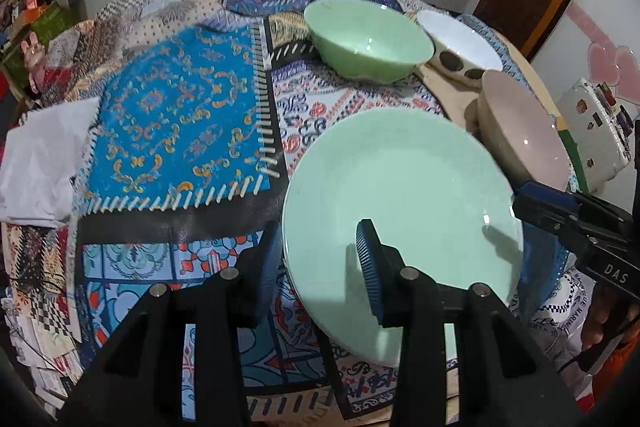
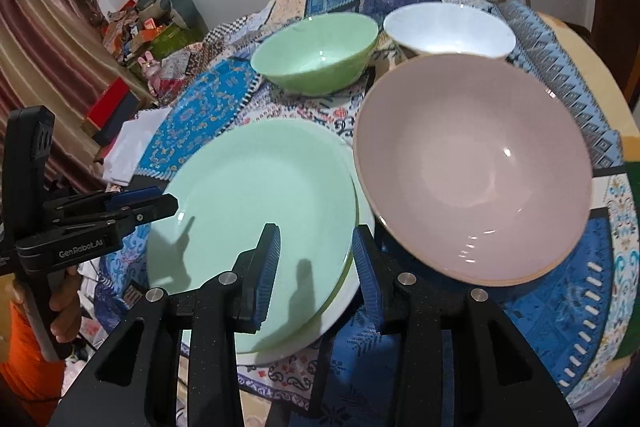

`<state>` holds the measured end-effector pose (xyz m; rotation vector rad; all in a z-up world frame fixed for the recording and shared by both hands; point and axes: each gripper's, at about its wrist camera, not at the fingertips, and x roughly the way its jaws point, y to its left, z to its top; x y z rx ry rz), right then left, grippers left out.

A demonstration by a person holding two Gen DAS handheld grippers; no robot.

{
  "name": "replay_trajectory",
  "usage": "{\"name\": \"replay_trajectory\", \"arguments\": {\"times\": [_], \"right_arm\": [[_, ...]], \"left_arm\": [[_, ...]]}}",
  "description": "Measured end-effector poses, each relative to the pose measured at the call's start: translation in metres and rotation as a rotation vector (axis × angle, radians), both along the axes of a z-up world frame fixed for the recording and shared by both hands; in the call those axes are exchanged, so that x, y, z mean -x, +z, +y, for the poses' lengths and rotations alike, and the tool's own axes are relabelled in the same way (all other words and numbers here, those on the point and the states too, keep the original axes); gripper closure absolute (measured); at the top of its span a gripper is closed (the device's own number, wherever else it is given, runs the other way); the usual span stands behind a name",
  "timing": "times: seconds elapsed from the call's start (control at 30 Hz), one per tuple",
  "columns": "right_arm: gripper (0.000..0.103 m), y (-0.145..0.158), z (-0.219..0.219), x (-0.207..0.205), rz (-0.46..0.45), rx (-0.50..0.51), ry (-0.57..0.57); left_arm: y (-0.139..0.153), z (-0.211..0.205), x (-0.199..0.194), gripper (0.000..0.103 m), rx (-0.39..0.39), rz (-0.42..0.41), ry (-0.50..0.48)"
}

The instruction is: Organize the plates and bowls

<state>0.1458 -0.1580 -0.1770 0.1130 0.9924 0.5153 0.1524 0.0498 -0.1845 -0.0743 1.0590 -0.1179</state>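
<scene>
A mint green plate [image 1: 404, 195] [image 2: 260, 211] lies on a white plate [image 2: 352, 291] on the patchwork cloth. My left gripper [image 1: 320, 259] is open, its jaws astride the green plate's left rim. My right gripper [image 2: 316, 267] is open, its jaws astride the plates' right rim; it shows in the left wrist view [image 1: 560, 215] at the plate's right edge. A pink bowl [image 2: 472, 167] [image 1: 524, 127] stands to the right of the plates. A green bowl [image 1: 368, 39] [image 2: 316, 51] and a white spotted bowl [image 1: 460, 43] [image 2: 448, 31] stand behind.
The round table's cloth [image 1: 180, 115] lies open to the left of the plates. White folded paper [image 1: 44, 163] rests at the left edge. Boxes and clutter [image 2: 136, 31] stand beyond the table on the left. A white case [image 1: 592, 131] sits past the right edge.
</scene>
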Motion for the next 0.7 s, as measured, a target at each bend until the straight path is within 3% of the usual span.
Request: {"name": "replay_trajectory", "arguments": {"times": [0.2, 0.37, 0.7], "right_arm": [[0.067, 0.021, -0.005, 0.007, -0.083, 0.012, 0.003], [0.066, 0.040, -0.015, 0.007, -0.151, 0.021, -0.025], [0.052, 0.056, -0.064, 0.008, -0.220, 0.034, -0.134]], "left_arm": [[0.028, -0.012, 0.009, 0.063, -0.016, -0.077, -0.021], [0.051, -0.030, 0.012, 0.044, -0.020, -0.146, -0.039], [0.070, -0.076, -0.004, 0.033, -0.015, -0.206, -0.096]]}}
